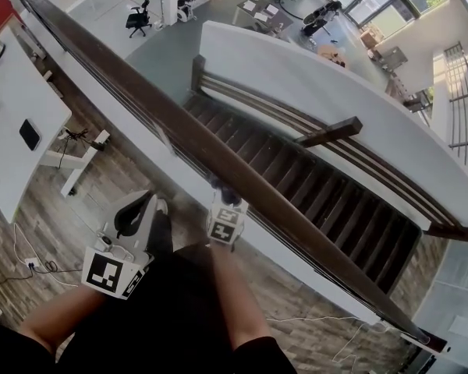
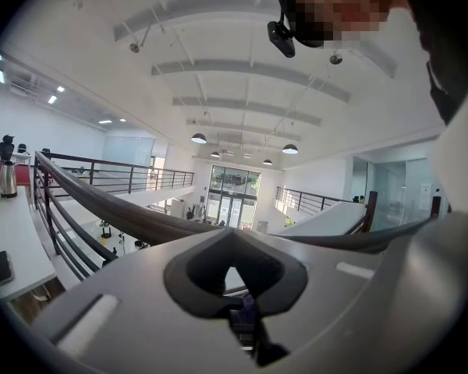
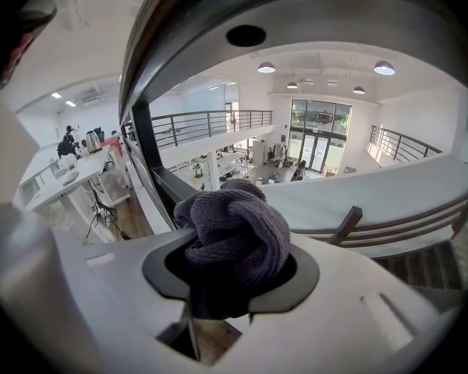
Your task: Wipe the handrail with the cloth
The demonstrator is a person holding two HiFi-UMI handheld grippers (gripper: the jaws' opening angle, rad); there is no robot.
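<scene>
Head view: dark wooden handrail (image 1: 179,127) runs diagonally from upper left to lower right of the frame, above an open stairwell with brown stairs (image 1: 312,193) at centre right.

Right gripper (image 1: 221,195) sits at lower centre, its tip up against the near edge of the rail and its marker cube just below. Right gripper view: jaws are clenched on the cloth (image 3: 235,232), a grey-purple knitted wad bunched into a ball that bulges out of the dark jaw opening at frame centre. The handrail arcs overhead through the upper left of that view, and the cloth sits just under it. Contact between cloth and rail cannot be confirmed from either view.

Left gripper (image 1: 134,215) is at lower left of the head view, on the floor side of the rail and clear of it, well apart from the cloth. Left gripper view: jaws are pressed together with nothing between them. The rail crosses the middle of that frame beyond the tip.

Surroundings: white table (image 1: 8,154) at the left edge carries a black phone (image 1: 30,134). Cables (image 1: 33,265) lie on the wood floor at lower left. A black office chair (image 1: 138,17) stands on the lower level, top of frame.
</scene>
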